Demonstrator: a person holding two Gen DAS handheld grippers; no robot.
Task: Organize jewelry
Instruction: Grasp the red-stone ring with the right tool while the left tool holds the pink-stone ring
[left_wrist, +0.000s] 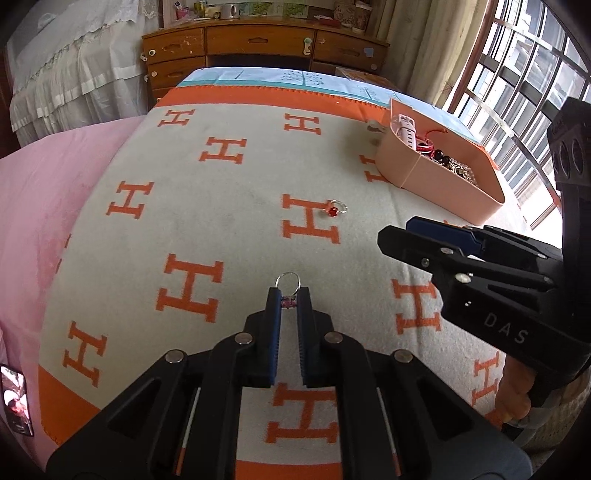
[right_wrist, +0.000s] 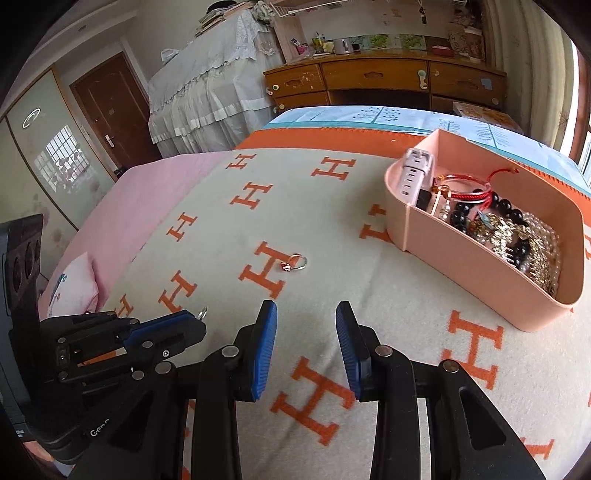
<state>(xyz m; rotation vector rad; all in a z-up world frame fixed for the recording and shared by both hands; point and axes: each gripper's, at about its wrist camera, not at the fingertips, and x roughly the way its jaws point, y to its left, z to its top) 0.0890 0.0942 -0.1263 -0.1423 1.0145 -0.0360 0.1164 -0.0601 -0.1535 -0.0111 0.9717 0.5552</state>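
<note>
1. The left claw (left_wrist: 289, 295) is pressed together on a silver ring with a pink-purple stone (left_wrist: 288, 291): the stone sits between the pads near the tips, and the hoop sticks out beyond them. This ring is up off the blanket (left_wrist: 221, 206), so the step in hand looks like carrying it to the pink organizer box (left_wrist: 417, 162) at the far right of the bed.

2. Keep the pinch firm and steady all the way. The hold is on the small stone setting only, so any loosening or jolt would likely drop the ring into the woven blanket.

3. Travel far and right, high enough to pass over the box's near wall. The right claw (right_wrist: 306, 332) stands between the ring and the box, spread with nothing in it, so route behind or above it, or let it move off first.

4. Release only once the tips are well inside the rim. The near-right compartment is already full of beads and chains (right_wrist: 517, 236); the far compartment holds a white watch strap (right_wrist: 415, 173) and red cord bracelets (right_wrist: 465, 188). Pick a bare spot so the ring does not tangle.

5. A second ring with a red stone (left_wrist: 335, 209) lies on the blanket, left of the box and apart from it. The free right claw is well placed to take it next.
</note>
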